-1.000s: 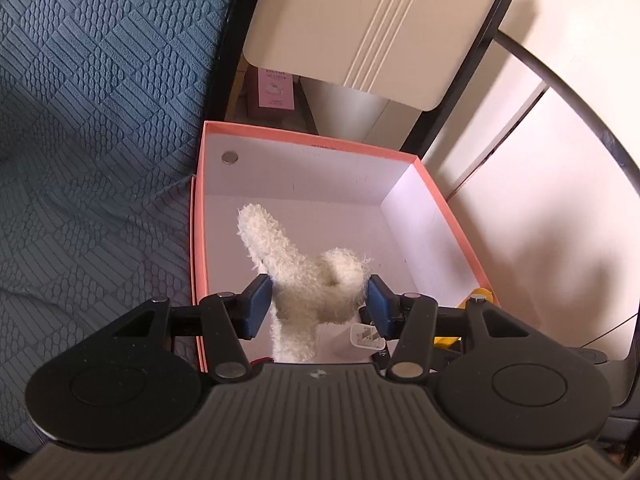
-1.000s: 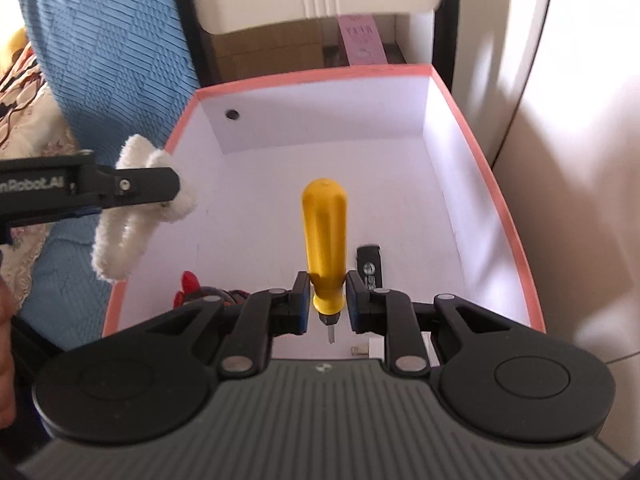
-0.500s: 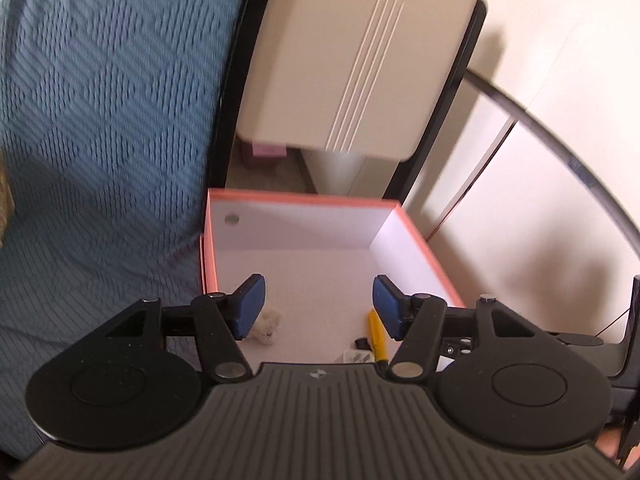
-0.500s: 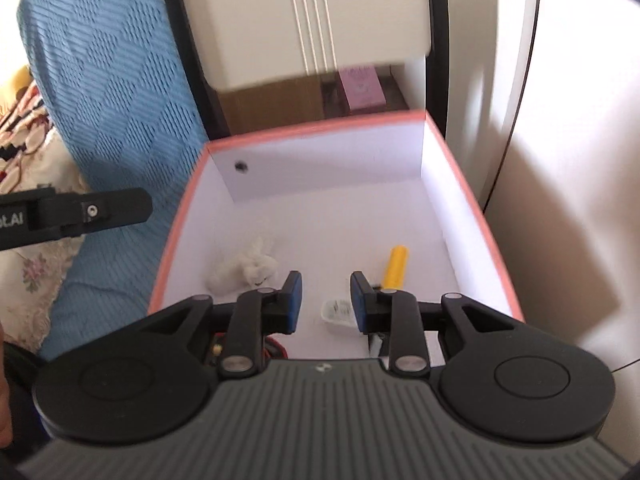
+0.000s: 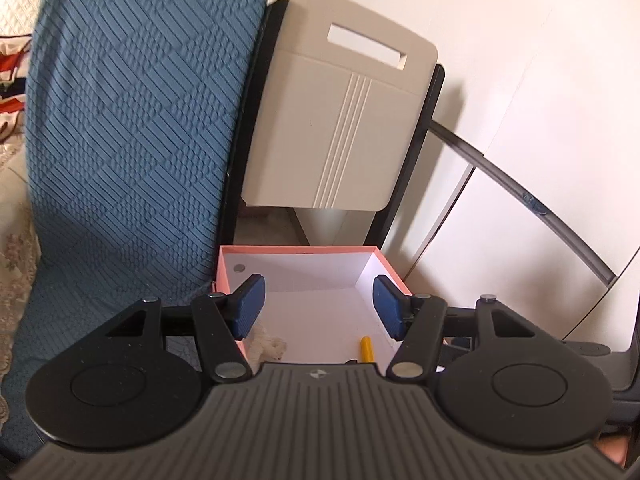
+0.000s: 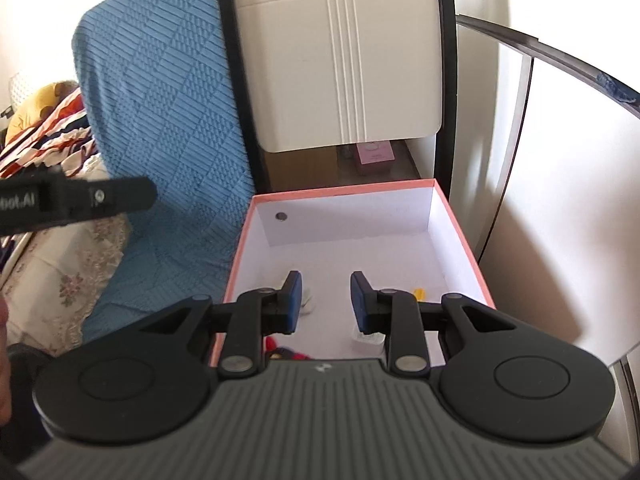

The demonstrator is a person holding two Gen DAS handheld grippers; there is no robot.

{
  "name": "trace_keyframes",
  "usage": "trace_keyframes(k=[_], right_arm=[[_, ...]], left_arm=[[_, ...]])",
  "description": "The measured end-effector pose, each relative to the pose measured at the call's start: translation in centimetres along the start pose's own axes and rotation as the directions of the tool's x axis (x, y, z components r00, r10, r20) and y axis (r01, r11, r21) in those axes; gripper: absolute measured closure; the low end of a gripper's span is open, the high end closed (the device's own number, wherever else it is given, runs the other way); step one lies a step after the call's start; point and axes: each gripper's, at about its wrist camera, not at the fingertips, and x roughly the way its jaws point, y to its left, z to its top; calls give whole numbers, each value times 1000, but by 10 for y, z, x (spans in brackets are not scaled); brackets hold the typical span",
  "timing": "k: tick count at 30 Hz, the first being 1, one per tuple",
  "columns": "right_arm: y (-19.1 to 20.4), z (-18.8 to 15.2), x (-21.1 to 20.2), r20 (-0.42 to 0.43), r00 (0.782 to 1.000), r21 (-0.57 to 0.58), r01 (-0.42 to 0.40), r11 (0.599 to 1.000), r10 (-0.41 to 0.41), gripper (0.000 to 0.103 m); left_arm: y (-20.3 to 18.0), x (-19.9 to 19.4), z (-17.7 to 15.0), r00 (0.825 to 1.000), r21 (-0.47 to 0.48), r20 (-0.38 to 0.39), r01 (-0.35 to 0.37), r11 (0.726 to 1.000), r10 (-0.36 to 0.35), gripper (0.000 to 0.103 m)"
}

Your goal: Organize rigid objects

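A pink-rimmed box [image 5: 298, 247] with a white inside stands on the floor; it also shows in the right wrist view [image 6: 344, 191]. In it lie a white fluffy toy [image 5: 269, 347] at the near left and a yellow-handled screwdriver [image 5: 366, 347] at the near right. In the right wrist view only slivers of the toy [image 6: 307, 300] and the screwdriver [image 6: 419, 293] show behind the fingers. My left gripper [image 5: 318, 309] is open and empty, high above the box. My right gripper [image 6: 325, 301] is open and empty above the box. The left gripper's finger [image 6: 80, 200] crosses the left of the right wrist view.
A blue quilted seat cover [image 5: 128, 140] lies left of the box. A beige panel in a black frame [image 5: 340, 120] stands behind it. A pink carton [image 6: 374, 156] sits under the panel. A red object [image 6: 286, 350] and a small white tag [image 6: 366, 336] lie at the box's near end. White cupboard doors [image 6: 560, 200] are on the right.
One second ago my left gripper held the fluffy toy and my right held the screwdriver. Both were let go into the box. Both grippers have since risen and pulled back.
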Motion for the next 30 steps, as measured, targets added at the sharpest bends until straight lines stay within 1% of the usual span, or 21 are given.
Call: trace_keyframes(k=[5, 10, 13, 19, 22, 25, 27, 30], right_arm=[[10, -17, -14, 2, 1000, -14, 9, 1000, -9, 73], [13, -35, -24, -3, 1000, 7, 5, 1000, -5, 73], [13, -46, -26, -10, 1000, 13, 11, 1000, -11, 73], [13, -64, -29, -9, 1000, 10, 30, 999, -30, 73], [12, -72, -30, 0, 999, 9, 39, 999, -39, 73], [12, -81, -29, -12, 999, 17, 37, 999, -37, 73], [13, -85, -29, -19, 999, 23, 40, 999, -40, 73], [15, -88, -31, -20, 998, 27, 53, 998, -52, 73]], left_arm=[[4, -19, -10, 1000, 3, 14, -12, 1000, 12, 37], [4, -35, -22, 1000, -7, 26, 7, 1000, -6, 37], [3, -40, -31, 1000, -1, 29, -3, 1000, 3, 37], [7, -39, -52, 1000, -3, 14, -22, 1000, 22, 37], [10, -35, -65, 999, -18, 3, -32, 999, 32, 35], [10, -30, -75, 999, 1, -17, -43, 999, 43, 35], [11, -27, -81, 998, 2, -34, -44, 999, 44, 33], [15, -25, -88, 998, -1, -50, -47, 999, 47, 22]])
